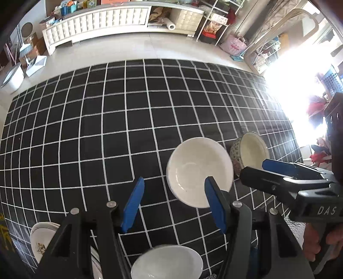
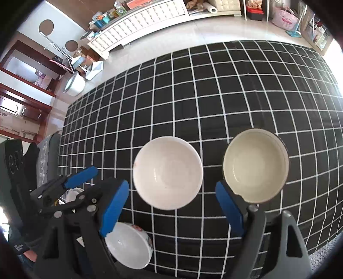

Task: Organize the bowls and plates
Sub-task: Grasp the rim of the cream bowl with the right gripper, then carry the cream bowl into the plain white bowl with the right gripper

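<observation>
A plain white bowl stands on the black checked cloth. A patterned bowl with a cream inside stands to its right. A white bowl with a red-flowered rim sits near the front edge. A plate with a gold motif lies at the front left. My left gripper is open and empty, just short of the plain bowl. My right gripper is open and empty, its fingers astride the near side of the plain bowl; it also shows in the left wrist view.
The checked cloth covers the whole table. Beyond its far edge are a pale tiled floor, a white tufted cabinet and wire shelves. A dark chair stands at the table's left.
</observation>
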Demonstrator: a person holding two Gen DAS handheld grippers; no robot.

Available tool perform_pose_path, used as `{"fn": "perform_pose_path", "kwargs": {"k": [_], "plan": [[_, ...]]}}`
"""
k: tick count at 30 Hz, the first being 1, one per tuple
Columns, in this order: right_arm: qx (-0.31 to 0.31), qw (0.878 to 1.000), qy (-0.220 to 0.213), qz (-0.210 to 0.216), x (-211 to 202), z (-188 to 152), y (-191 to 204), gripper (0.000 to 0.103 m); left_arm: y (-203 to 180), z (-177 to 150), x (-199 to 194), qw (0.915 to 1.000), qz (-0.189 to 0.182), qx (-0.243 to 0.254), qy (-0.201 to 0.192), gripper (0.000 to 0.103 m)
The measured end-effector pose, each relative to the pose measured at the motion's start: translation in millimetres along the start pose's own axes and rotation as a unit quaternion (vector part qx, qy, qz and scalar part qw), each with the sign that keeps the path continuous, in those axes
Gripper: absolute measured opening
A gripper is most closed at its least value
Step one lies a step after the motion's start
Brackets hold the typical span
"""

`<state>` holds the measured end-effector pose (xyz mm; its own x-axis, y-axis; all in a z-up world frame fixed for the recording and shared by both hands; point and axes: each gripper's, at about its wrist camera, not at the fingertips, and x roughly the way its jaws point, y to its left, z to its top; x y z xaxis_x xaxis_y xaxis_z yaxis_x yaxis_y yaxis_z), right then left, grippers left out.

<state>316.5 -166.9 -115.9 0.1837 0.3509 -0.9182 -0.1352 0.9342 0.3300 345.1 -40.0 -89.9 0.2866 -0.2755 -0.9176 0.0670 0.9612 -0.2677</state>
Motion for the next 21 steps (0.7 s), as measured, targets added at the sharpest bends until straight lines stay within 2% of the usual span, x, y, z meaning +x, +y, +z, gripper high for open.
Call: {"fn": "perform_pose_path", "kwargs": {"k": [4,8,10,12,15,21], "plan": [[0.007,1.0,0.012,0.015,13.4,3.5,-4.6,0.074,8.4,4.7,17.5,0.9998,-0.001,-0.013,0.015,0.052],[0.003,1.0,0.03,0.001,29.9,4.6,-8.1,0.061,10.4,8.0,32.2,0.9994,-0.01,-0.016,0.029,0.037],[0.0,0.999,0.033,0.0,34.5,5.5,-10.4,0.057,9.9,9.7,36.6,0.9991,-0.022,-0.011,0.034,0.035],[0.0,0.999,0.033,-0.003,37.0,7.5,-12.5,0.053,8.0,9.7,42.1,0.999,-0.029,-0.005,0.035,0.028],[-0.009,0.999,0.024,-0.025,36.9,10.7,-12.2,0.044,7.2,8.0,52.9,0.9991,-0.02,-0.001,0.038,0.021],[-0.023,0.998,0.022,-0.062,40.0,8.7,-18.7,0.037,7.3,-0.9,68.6,0.9986,-0.017,-0.001,0.049,0.017]]}}
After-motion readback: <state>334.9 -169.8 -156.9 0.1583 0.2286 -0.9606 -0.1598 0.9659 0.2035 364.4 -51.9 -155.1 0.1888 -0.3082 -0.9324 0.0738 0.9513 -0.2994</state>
